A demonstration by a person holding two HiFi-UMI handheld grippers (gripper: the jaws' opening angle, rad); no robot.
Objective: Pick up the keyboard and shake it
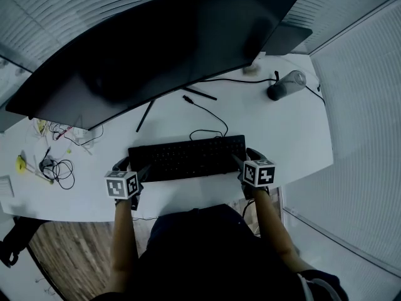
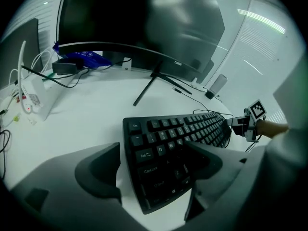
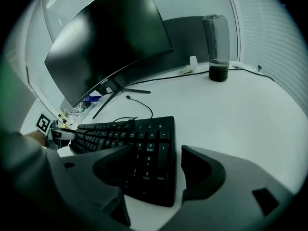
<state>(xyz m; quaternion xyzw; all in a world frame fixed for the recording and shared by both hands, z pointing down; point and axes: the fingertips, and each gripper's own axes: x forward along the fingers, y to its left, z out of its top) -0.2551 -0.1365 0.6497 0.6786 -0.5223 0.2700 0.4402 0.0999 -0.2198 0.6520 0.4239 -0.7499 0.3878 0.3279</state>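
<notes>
A black keyboard (image 1: 188, 157) lies flat on the white desk (image 1: 285, 137), just in front of the monitor. My left gripper (image 1: 131, 167) straddles its left end: in the left gripper view one jaw stands off the keyboard's (image 2: 178, 138) edge with bare desk between, and the other hovers over the keys. My right gripper (image 1: 246, 157) straddles the right end the same way, its outer jaw a little clear of the number pad side of the keyboard (image 3: 139, 143). Both grippers are open, and neither presses on the keyboard.
A wide curved monitor (image 1: 156, 42) on a thin-legged stand fills the back of the desk. The keyboard's cable (image 1: 207, 115) runs toward it. A clear tumbler (image 1: 287, 84) stands at the back right. Loose cables and small items (image 1: 56, 168) lie at the left.
</notes>
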